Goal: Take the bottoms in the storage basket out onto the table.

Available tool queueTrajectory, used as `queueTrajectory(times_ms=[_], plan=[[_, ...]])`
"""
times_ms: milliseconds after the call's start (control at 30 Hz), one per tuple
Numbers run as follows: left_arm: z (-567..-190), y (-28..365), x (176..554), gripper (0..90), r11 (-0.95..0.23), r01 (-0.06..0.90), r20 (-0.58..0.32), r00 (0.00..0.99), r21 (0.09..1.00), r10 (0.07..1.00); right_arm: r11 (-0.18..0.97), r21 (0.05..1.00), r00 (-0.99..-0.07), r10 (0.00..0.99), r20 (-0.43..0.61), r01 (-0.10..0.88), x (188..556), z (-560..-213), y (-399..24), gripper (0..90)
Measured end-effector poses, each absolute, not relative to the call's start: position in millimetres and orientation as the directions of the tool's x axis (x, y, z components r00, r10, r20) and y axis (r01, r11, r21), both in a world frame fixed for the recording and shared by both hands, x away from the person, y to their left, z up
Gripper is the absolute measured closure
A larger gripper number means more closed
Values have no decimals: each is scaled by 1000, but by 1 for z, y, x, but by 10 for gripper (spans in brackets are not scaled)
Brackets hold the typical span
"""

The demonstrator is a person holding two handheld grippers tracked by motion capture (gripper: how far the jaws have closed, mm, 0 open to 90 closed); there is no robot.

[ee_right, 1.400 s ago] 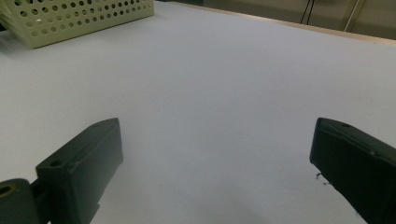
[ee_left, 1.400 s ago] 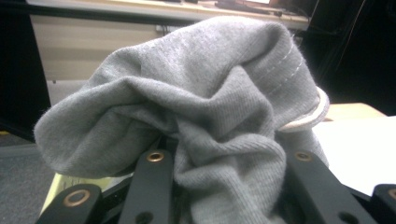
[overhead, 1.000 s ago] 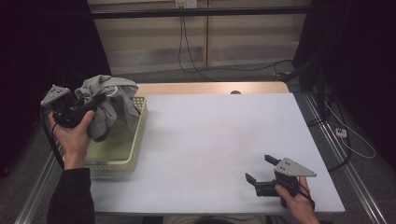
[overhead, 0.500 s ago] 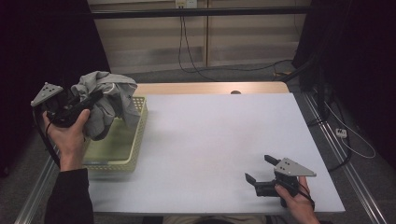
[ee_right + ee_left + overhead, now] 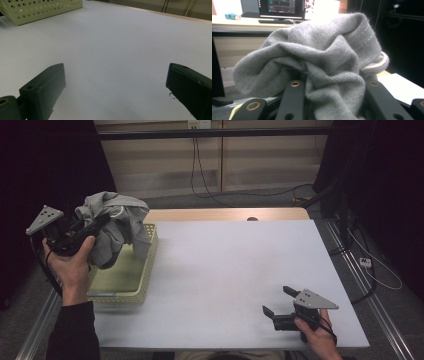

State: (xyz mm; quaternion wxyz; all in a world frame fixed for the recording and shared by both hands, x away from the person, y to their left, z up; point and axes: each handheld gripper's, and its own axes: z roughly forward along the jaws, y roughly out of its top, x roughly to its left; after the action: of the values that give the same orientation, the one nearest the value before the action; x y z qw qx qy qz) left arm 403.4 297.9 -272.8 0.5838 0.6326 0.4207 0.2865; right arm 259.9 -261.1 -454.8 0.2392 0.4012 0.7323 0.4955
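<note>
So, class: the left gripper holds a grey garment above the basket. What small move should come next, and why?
Probably carry the garment sideways toward the bare white table. The left gripper is shut on the bunched cloth, which hangs over the basket with its lower end inside the rim. The right gripper rests open at the table's near edge, ready to help spread it.

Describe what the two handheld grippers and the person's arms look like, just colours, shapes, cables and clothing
Both the left gripper and the right gripper are black, each with two flat black jaws and a grey three-cornered plate with small holes on top. Brass-coloured rivets show on the left gripper's jaws. A dark cable trails from each. The left arm wears a dark long sleeve.
</note>
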Motion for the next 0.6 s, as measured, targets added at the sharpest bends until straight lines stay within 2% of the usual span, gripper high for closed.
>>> queueTrajectory(times_ms=[600], plan=[[-250, 277, 384, 665, 16, 162, -106, 565, 987, 818, 189, 917, -568, 822, 48, 351, 260, -455, -261, 25]])
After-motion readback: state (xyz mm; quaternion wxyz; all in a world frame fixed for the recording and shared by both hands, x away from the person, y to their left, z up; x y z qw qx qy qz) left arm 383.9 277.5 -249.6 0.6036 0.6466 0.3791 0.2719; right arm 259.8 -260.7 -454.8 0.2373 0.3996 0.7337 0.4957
